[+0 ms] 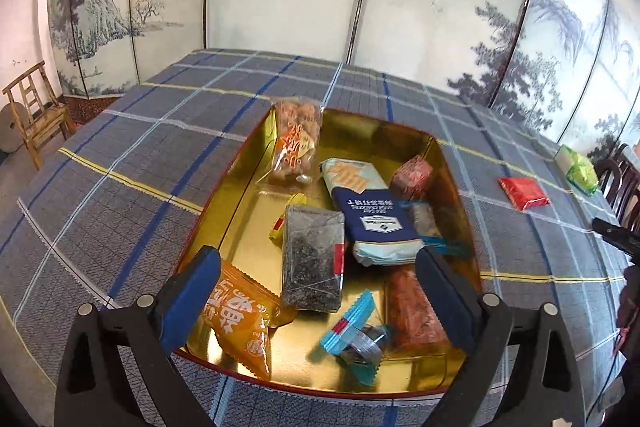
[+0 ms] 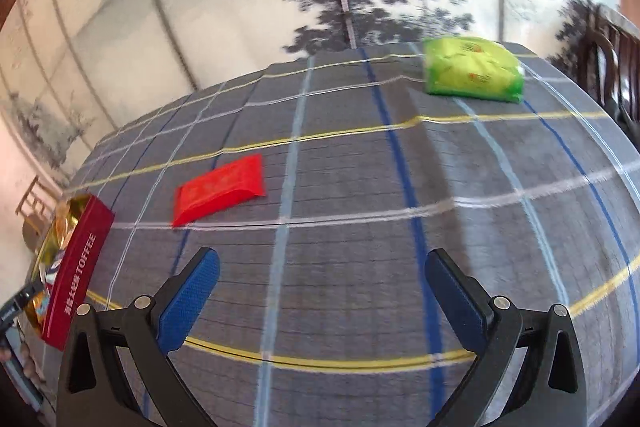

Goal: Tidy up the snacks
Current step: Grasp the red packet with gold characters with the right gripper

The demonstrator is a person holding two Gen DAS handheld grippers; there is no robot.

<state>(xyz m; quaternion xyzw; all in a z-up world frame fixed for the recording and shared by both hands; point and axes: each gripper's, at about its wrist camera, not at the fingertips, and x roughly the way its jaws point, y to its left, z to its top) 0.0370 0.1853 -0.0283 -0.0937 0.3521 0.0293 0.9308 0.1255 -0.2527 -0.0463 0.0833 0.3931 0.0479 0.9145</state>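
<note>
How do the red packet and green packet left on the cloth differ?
The red packet is flat and thin; the green packet is puffy and thick. The red packet looks smaller, though it lies nearer the camera. The red packet lies closer to the tin; the green packet sits near the far table edge. Both are sealed snacks still outside the tin, on the plaid cloth.

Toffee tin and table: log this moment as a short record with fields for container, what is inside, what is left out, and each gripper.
container: gold-lined toffee tin, red outside, on plaid tablecloth
inside: orange packet, navy cracker pack, dark bar, several more snacks
left out: red packet, green packet
left gripper: open over the tin, holding nothing
right gripper: open above the cloth, empty
</note>
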